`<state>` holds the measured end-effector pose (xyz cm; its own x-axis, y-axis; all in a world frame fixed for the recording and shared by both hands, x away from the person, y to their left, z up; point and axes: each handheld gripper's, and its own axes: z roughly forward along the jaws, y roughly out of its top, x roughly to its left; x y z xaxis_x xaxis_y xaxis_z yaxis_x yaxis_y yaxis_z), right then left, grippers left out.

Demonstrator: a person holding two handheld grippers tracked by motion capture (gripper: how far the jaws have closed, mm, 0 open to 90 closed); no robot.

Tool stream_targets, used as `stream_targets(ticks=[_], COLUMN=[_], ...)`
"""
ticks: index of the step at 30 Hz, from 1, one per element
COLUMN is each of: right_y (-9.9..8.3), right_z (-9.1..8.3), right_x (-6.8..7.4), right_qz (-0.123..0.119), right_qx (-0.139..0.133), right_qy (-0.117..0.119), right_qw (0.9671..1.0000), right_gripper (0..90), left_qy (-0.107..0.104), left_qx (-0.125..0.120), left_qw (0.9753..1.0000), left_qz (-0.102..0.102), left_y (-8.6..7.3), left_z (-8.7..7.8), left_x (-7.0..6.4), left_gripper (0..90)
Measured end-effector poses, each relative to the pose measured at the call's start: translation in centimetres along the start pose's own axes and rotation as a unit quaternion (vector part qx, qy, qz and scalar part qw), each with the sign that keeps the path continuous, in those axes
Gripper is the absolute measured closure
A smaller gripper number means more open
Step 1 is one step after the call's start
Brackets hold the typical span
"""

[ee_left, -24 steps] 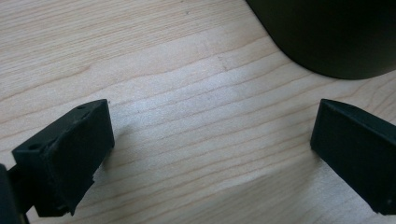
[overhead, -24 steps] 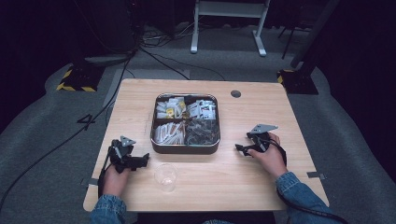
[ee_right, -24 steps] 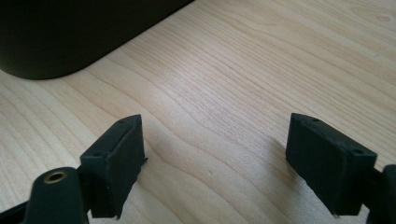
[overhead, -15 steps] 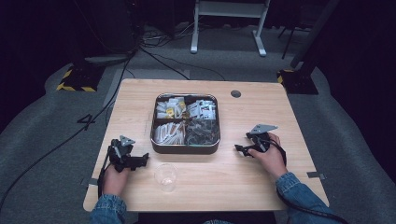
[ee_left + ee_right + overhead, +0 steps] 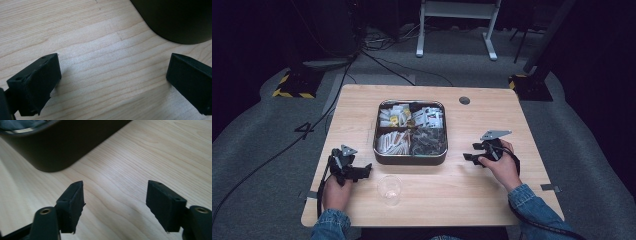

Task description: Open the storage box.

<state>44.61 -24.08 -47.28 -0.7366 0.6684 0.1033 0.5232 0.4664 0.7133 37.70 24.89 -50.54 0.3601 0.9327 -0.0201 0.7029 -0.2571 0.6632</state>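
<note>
A dark metal tray [image 5: 410, 158] with several compartments of small packets sits mid-table. A clear plastic cup [image 5: 389, 189] stands upright near the front edge, just right of my left gripper [image 5: 364, 171]. That gripper rests low over the wood at the tray's front left, open with nothing between its jaws [image 5: 113, 80]; the tray's dark wall [image 5: 180, 20] rises ahead of it. My right gripper [image 5: 469, 154] lies on the table right of the tray, open and empty [image 5: 115, 205], with the tray's corner [image 5: 55, 147] close ahead on the left.
The wooden table [image 5: 492, 210] has a round cable hole [image 5: 464, 100] behind the tray. Cables [image 5: 287, 145] trail off the left edge onto grey carpet. A white desk frame [image 5: 457, 25] stands beyond the table.
</note>
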Motion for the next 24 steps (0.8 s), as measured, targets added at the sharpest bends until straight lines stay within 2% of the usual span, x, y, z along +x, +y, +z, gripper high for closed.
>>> stream_targets(ticks=[1, 3, 4, 7, 9, 12, 13, 15, 20, 21, 23, 24], right_y=[0.0, 0.8, 0.8, 1.8, 2.0, 3.0, 3.7, 4.0, 5.6, 5.9, 6.6, 7.1], right_z=[0.0, -0.3, -0.3, -0.7, -0.8, -0.9, -1.0, -1.1, -1.2, -1.3, -1.4, -1.4], right_x=[0.0, 0.6, 0.6, 1.5, 1.6, 2.1, 2.4, 2.5, 3.1, 3.3, 3.7, 4.1], right_qz=[0.000, 0.001, 0.001, -0.009, -0.009, -0.010, -0.018, -0.020, -0.030, -0.030, -0.043, -0.047], right_qx=[0.000, 0.021, 0.021, 0.003, 0.000, -0.012, -0.019, -0.023, -0.032, -0.026, -0.015, -0.017], right_qy=[0.000, 0.028, 0.028, 0.032, 0.034, 0.050, 0.050, 0.050, 0.053, 0.052, 0.038, 0.038], right_qw=[1.0000, 0.9994, 0.9994, 0.9994, 0.9994, 0.9986, 0.9984, 0.9983, 0.9976, 0.9979, 0.9982, 0.9980], right_gripper=[37.6, 40.5, 40.5, 40.0, 39.3, 39.5, 39.9, 39.9, 43.2, 46.6, 47.2, 47.2], left_qy=[0.000, 0.000, 0.000, 0.000, 0.001, 0.001, 0.001, 0.004, 0.004, 0.004, 0.003, 0.003], left_qx=[0.000, 0.000, 0.000, 0.000, 0.000, 0.000, 0.000, -0.001, -0.001, -0.001, 0.000, -0.001], left_qw=[1.0000, 1.0000, 1.0000, 1.0000, 1.0000, 1.0000, 1.0000, 1.0000, 1.0000, 1.0000, 1.0000, 1.0000], left_qz=[0.000, 0.000, 0.000, 0.000, -0.001, -0.002, -0.002, -0.008, -0.007, -0.007, -0.007, -0.006], left_y=[0.0, 0.0, 0.0, 0.0, 0.0, 0.0, 0.0, 0.0, 0.0, 0.0, 0.0, 0.0], left_z=[0.0, 0.0, 0.0, 0.0, 0.0, 0.0, 0.0, 0.0, 0.0, 0.0, 0.0, 0.0], left_x=[0.0, 0.0, 0.0, 0.0, -0.1, -0.1, -0.1, -0.2, -0.2, -0.2, -0.2, -0.2], left_gripper=[0.1, 0.1, 0.1, 0.1, 0.2, 0.2, 0.0, 0.0, 0.0, 0.0, 0.0, 0.0])
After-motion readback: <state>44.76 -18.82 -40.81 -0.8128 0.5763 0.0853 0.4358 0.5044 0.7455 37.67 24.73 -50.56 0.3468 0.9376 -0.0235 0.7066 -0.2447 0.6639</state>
